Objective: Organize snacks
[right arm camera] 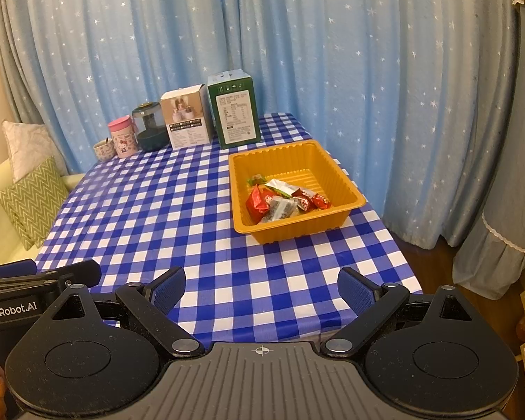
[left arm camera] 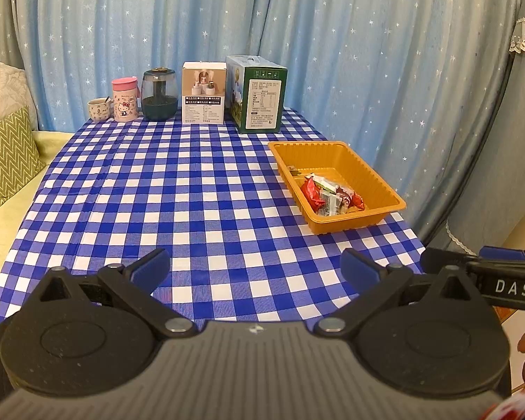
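- Step in hand, as I judge it: the sorting looks finished or nearly so. All the snack packets (right arm camera: 283, 199) I can see lie heaped in the orange tray (right arm camera: 357, 199), and I see none loose on the checked tablecloth (right arm camera: 164, 217).
- My left gripper (left arm camera: 255, 266) hangs over the near edge of the table with its jaws spread wide and nothing between them. Only bare cloth shows in the gap.
- My right gripper (right arm camera: 260, 288) stands just beside it — also wide, also empty.
- Where the tray lies from my tools: ahead of both, well apart from the fingertips. From the left gripper it sits forward and off to the right, close to the table's right edge; from the right gripper it is nearly straight ahead, a touch right of centre.
- Inside the tray the packets crowd the near half — red wrappers, a clear one, a small greenish one further back.
- Along the far edge stand a small cup (left arm camera: 99, 108), a pink tumbler (left arm camera: 125, 99), a dark jar (left arm camera: 159, 94), a white box (left arm camera: 203, 92) and a green carton (left arm camera: 259, 94). They look like bystanders, not snacks to move.
- Next move, if anything is left: look over the table for a stray packet. If one turns up, reach with the nearer gripper, close on it lightly and carry it to the tray.
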### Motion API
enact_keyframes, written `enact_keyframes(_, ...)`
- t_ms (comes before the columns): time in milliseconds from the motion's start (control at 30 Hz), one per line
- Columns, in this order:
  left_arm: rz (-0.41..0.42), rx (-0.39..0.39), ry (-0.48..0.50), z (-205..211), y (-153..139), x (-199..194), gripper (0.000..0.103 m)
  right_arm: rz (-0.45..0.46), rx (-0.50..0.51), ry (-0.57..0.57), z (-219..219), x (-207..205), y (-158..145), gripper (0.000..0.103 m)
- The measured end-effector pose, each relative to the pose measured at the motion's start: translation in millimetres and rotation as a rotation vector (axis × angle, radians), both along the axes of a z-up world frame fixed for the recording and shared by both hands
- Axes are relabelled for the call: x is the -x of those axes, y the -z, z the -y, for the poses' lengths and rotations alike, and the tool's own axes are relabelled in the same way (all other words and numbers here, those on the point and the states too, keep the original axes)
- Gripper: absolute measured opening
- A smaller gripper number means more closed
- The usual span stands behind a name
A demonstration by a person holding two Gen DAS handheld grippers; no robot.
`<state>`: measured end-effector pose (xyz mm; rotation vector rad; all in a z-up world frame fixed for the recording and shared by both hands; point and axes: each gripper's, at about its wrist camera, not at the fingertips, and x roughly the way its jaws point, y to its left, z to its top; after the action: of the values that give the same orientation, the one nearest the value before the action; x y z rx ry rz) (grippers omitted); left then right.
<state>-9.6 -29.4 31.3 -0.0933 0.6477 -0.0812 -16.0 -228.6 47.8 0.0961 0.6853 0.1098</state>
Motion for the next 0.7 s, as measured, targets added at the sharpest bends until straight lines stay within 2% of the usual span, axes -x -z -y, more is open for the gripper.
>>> enact_keyframes(700,-0.007,-0.005,0.004,1.4,5.5,0.9,0.103,-0.006,-0.009,0.014,-0.2,1.5,3.7,0.093)
